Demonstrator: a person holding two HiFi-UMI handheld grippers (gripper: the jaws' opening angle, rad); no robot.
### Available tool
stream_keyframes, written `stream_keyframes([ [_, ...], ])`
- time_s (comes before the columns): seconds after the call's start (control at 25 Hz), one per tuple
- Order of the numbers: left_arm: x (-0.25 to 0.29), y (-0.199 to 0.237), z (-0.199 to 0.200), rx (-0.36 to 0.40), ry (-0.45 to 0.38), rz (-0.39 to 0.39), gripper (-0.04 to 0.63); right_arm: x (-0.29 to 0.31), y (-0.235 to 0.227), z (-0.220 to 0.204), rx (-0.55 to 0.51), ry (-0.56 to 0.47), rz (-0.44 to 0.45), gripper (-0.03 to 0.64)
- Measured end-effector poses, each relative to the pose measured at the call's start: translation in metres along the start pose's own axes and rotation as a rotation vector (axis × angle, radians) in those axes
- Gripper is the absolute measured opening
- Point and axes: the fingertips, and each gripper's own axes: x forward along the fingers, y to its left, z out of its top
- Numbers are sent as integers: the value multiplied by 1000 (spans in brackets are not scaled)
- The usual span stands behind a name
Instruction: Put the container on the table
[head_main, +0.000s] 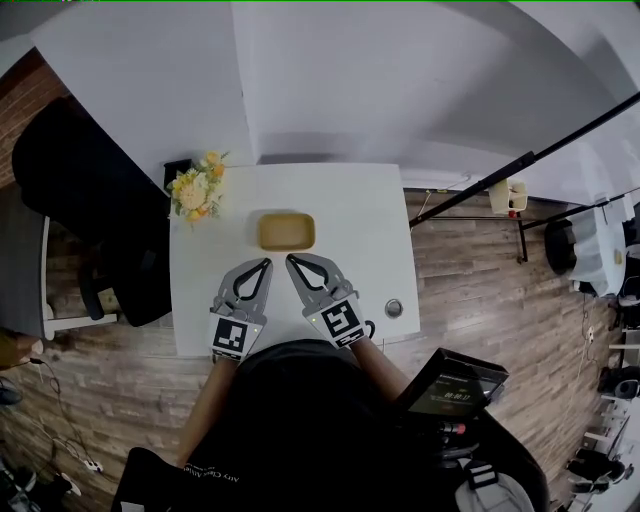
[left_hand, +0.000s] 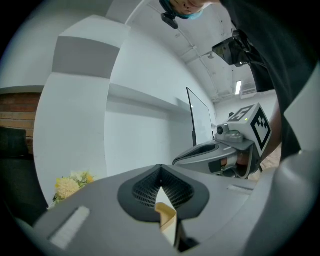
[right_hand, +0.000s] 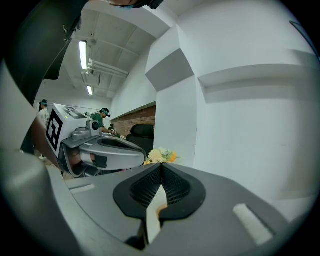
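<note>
A shallow tan container (head_main: 286, 231) sits on the white table (head_main: 360, 215), near its middle. My left gripper (head_main: 268, 262) and right gripper (head_main: 290, 260) lie side by side just short of the container's near edge, tips almost together and apart from it. Both are shut with nothing between the pads. In the left gripper view the left gripper (left_hand: 160, 181) is shut, and a slice of the container (left_hand: 167, 220) shows through the gap below the tips. In the right gripper view the right gripper (right_hand: 161, 172) is likewise shut, with only a thin tan sliver of the container (right_hand: 159, 212) showing.
A bunch of yellow flowers (head_main: 197, 190) stands at the table's far left corner. A small round metal object (head_main: 393, 308) lies near the right front edge. A black chair (head_main: 80, 190) is left of the table, a black slanted pole (head_main: 520, 165) to the right.
</note>
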Motion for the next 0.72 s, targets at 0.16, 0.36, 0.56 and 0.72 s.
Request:
stream_keyframes([
  [0.16, 0, -5, 0, -14, 16, -6, 2, -1, 2, -1, -4, 4, 7, 11],
  [0.36, 0, -11, -1, -37, 24, -41, 2, 0, 2, -3, 0, 9, 10, 11],
  [0.56, 2, -11, -2, -13, -12, -36, 2, -1, 2, -4, -6, 13, 2, 11],
  [0.72, 2, -11, -6, -13, -6, -32, 2, 1, 2, -10, -28, 45, 5, 11],
])
